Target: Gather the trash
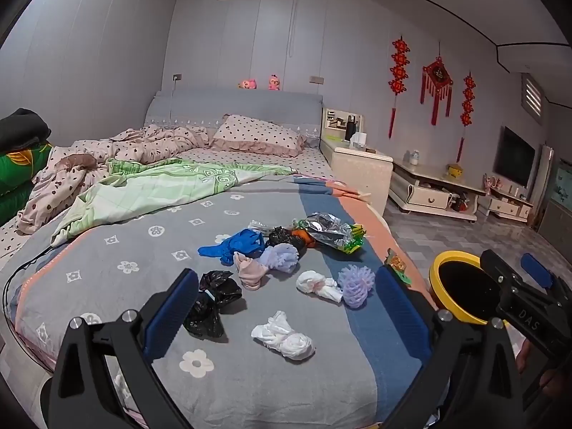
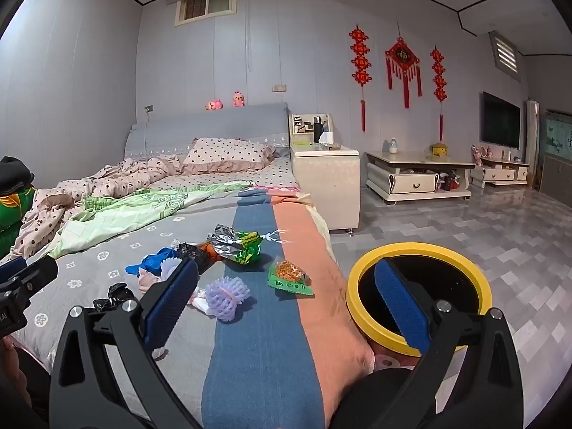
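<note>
Both grippers, left gripper (image 1: 282,307) and right gripper (image 2: 286,300), hover over the bed (image 1: 107,286) with jaws wide and nothing between them. Trash lies scattered ahead: a white wad (image 1: 284,336) sits nearest, between the left jaws' line, a black bag (image 1: 211,304) beside the left pad, a purple net (image 2: 228,296) before the right. Best start with the nearest piece, pinch its bulk, then carry it to the yellow bin (image 2: 418,250) beside the bed.

The bed (image 1: 107,268), under a grey flowered blanket, carries scattered trash (image 1: 282,336), rumpled quilts and 1 pillow (image 1: 257,136).
</note>
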`<state>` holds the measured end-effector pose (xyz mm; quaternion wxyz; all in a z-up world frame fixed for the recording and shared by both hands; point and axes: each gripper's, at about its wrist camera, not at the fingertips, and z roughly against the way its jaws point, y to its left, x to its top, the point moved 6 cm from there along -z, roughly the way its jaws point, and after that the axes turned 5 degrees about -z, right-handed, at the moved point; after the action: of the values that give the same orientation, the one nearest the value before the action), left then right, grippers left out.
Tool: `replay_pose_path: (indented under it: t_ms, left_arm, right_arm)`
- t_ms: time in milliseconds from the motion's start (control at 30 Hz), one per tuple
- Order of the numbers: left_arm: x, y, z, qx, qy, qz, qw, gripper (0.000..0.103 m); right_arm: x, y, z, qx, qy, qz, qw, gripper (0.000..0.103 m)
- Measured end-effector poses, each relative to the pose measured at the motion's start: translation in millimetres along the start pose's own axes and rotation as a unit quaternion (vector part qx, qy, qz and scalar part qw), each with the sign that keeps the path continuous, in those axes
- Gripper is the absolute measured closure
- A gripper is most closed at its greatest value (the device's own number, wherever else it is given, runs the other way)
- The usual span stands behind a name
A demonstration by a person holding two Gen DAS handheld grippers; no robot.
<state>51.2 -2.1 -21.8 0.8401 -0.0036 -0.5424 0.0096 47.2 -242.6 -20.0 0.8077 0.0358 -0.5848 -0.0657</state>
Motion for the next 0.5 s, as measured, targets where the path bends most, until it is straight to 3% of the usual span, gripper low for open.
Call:
replay_pose_path:
  t_ms: [500]
  left_arm:
    - [-1.1,-5.3,2.8,-0.001,0.001,0.002,1.0,0.007]
  right_arm:
    - [-3.7,0.1,-1.8,0.001,0.003,0.0,1.0,0.008]
